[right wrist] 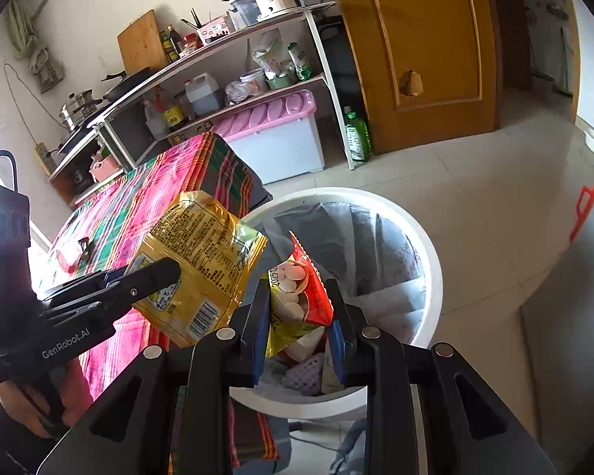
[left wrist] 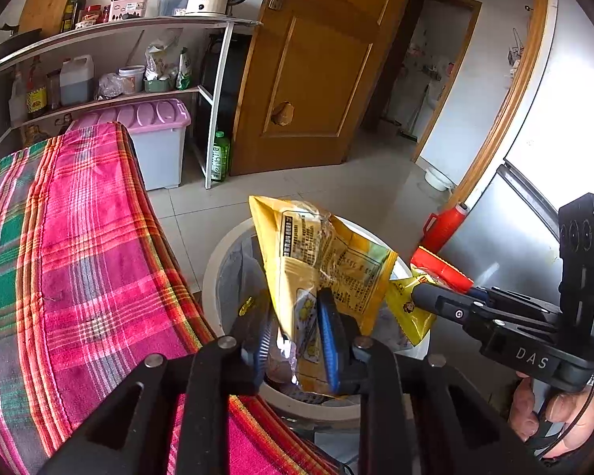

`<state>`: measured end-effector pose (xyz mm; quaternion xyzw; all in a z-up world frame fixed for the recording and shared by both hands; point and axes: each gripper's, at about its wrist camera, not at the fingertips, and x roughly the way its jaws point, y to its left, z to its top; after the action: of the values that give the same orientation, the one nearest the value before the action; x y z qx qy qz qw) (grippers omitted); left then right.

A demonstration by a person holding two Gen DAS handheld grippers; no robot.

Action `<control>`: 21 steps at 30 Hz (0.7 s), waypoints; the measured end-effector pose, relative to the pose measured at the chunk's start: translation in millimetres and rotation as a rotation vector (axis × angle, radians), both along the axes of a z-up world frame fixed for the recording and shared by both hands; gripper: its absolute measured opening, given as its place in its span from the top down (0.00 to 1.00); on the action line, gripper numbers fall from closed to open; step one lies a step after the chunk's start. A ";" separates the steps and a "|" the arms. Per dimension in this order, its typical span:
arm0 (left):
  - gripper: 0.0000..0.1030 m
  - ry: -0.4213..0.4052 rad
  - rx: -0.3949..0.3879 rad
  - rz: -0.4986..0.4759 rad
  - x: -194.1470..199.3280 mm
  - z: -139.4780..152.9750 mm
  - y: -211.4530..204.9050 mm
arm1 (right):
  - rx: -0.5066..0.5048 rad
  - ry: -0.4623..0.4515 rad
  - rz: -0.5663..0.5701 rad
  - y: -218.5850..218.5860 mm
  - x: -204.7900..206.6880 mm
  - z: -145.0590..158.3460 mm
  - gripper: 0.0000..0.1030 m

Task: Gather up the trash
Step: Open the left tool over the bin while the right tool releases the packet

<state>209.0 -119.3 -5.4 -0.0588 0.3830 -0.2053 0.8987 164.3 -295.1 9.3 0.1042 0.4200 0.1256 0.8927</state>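
Note:
My left gripper (left wrist: 295,326) is shut on a large yellow snack bag (left wrist: 320,261) and holds it above the white trash bin (left wrist: 214,277). The bag also shows in the right wrist view (right wrist: 202,253). My right gripper (right wrist: 299,308) is shut on a red and yellow snack packet (right wrist: 301,293), held over the bin's open mouth (right wrist: 431,261). In the left wrist view the right gripper (left wrist: 419,293) reaches in from the right with that packet (left wrist: 412,308). The bin has a grey liner (right wrist: 376,245) with some trash at the bottom.
A table with a pink plaid cloth (left wrist: 79,257) stands right beside the bin on the left. Behind are a white shelf rack (left wrist: 214,91) with bottles and a kettle, a pink-lidded storage box (left wrist: 158,146), a green bottle (left wrist: 219,156) and a wooden door (left wrist: 316,71). A fridge (left wrist: 534,206) is at right.

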 end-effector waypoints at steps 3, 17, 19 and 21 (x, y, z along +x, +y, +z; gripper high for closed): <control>0.62 0.009 -0.003 0.003 0.8 -2.2 -1.0 | -0.012 0.004 -0.007 -1.5 0.5 -1.9 0.73; 0.60 0.011 -0.030 0.012 -2.0 0.3 7.4 | -0.032 -0.016 -0.007 0.6 -4.0 4.0 0.61; 0.60 0.008 -0.031 0.015 -3.5 1.3 9.2 | -0.035 -0.019 -0.006 2.9 -5.4 6.0 0.61; 0.60 0.003 -0.035 0.017 -5.6 3.4 12.0 | -0.038 -0.024 -0.003 4.4 -7.0 8.2 0.61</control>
<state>203.3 -107.4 -2.0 -0.0784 0.3802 -0.2041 0.8987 157.2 -290.7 17.6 0.0864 0.4114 0.1173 0.8997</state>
